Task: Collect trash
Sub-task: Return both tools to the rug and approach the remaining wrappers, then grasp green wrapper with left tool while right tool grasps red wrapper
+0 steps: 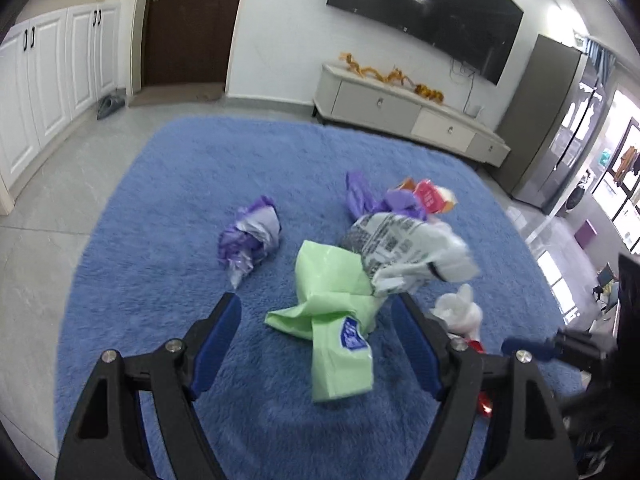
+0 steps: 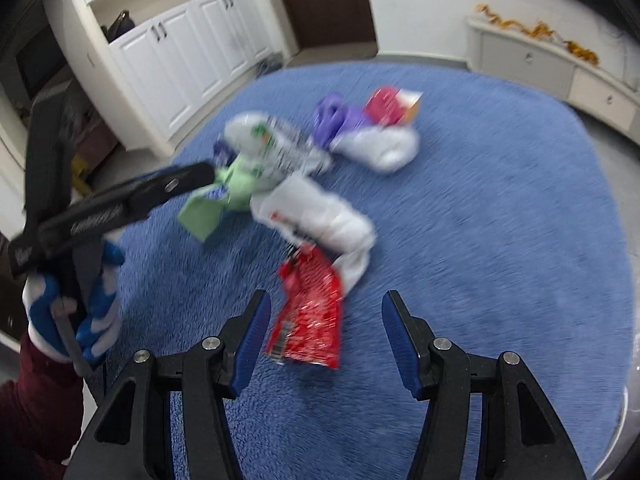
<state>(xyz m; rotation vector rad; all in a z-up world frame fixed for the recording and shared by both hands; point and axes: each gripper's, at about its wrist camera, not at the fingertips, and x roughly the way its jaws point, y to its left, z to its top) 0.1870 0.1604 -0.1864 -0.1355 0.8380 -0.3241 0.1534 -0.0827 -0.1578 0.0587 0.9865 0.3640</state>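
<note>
Trash lies on a blue rug. In the left wrist view my left gripper is open, its jaws on either side of a light green wrapper with a blue label. Behind it lie a white printed bag, a purple crumpled bag, purple and red packets and a white bag. In the right wrist view my right gripper is open just above a red foil wrapper, with a white bag beyond it. The left gripper shows there at the green wrapper.
White cabinets and a dark door stand at the left. A low TV stand under a wall TV stands behind the rug, a grey fridge to the right. Grey tile floor surrounds the rug.
</note>
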